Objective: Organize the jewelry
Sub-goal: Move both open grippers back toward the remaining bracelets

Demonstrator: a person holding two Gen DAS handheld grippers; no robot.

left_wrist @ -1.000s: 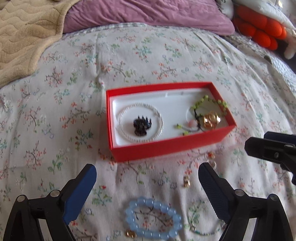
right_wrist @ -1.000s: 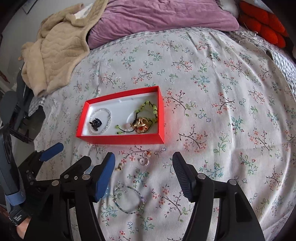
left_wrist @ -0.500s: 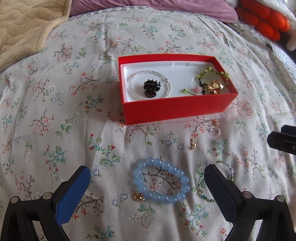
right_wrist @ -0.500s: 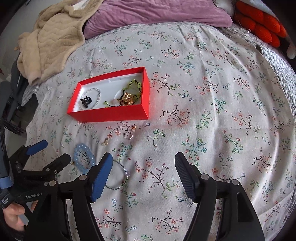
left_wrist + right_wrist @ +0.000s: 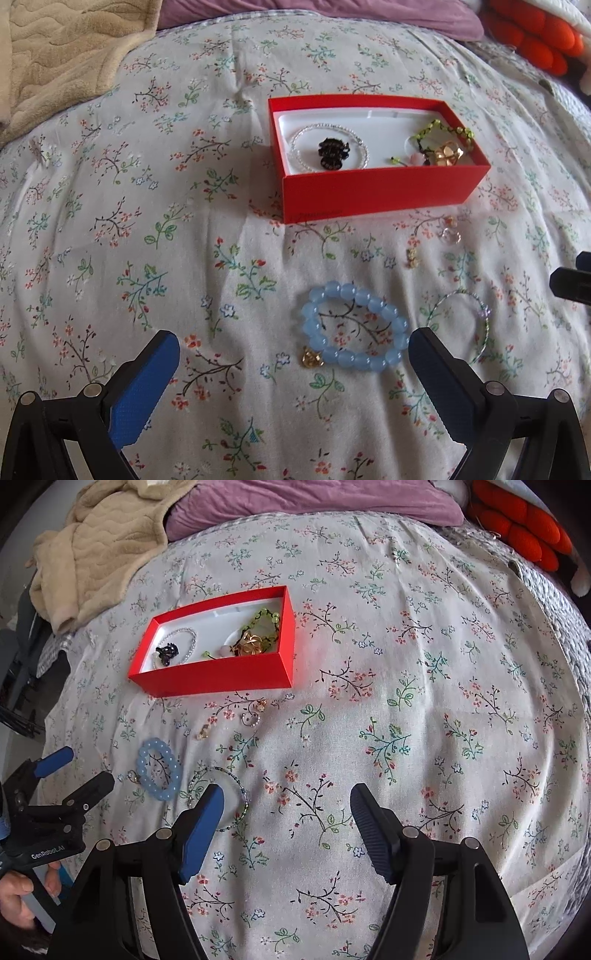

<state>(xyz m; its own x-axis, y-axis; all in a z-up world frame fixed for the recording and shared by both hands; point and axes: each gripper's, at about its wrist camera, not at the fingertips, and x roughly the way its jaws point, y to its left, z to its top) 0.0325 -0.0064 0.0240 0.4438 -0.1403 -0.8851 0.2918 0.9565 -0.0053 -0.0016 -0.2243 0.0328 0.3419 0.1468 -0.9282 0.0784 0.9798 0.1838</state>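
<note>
Hovering over loose bracelets, left gripper and right gripper gape, jaws empty

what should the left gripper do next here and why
Probably lower the left gripper and shift it slightly toward the blue bead bracelet, then close on it. Its jaws stand wide open with nothing between them, and the bracelet lies loose on the bedspread just ahead, nearer one finger. The red box beyond already holds other pieces, so this looks like the closest item left out.
</note>
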